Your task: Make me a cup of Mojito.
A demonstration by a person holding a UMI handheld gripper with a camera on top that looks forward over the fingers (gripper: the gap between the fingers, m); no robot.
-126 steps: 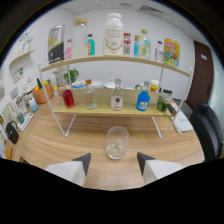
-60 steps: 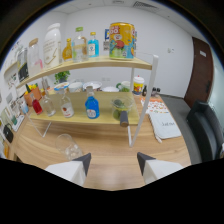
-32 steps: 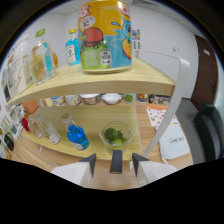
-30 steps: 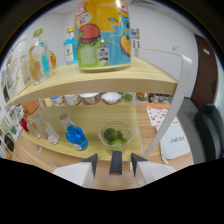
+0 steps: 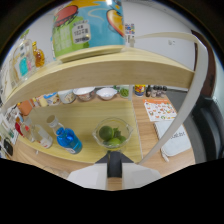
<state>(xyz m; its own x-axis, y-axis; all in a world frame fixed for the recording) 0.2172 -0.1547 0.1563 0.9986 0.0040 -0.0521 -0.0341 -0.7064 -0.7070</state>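
A small glass bowl (image 5: 112,134) holding limes and green mint leaves stands on the lower wooden shelf (image 5: 85,117), just ahead of my fingertips. My gripper (image 5: 114,159) is right below the bowl's near rim. Its white fingers (image 5: 86,175) are drawn together to a narrow dark slit, and I see nothing held between them. A blue bottle (image 5: 67,141) stands to the left of the bowl. On the upper shelf (image 5: 100,70), a large colourful drink can (image 5: 90,22) looms overhead.
Clear bottles (image 5: 35,132) stand left of the blue one. Several small bowls (image 5: 95,93) line the back of the lower shelf. A white shelf leg (image 5: 187,95) curves down at the right. Beyond it lie a printed card (image 5: 160,109) and a white object (image 5: 175,142).
I have swung from the drinking glass to the right end of the shelf and moved in close to the lime bowl. My fingers have narrowed from wide apart to almost touching.
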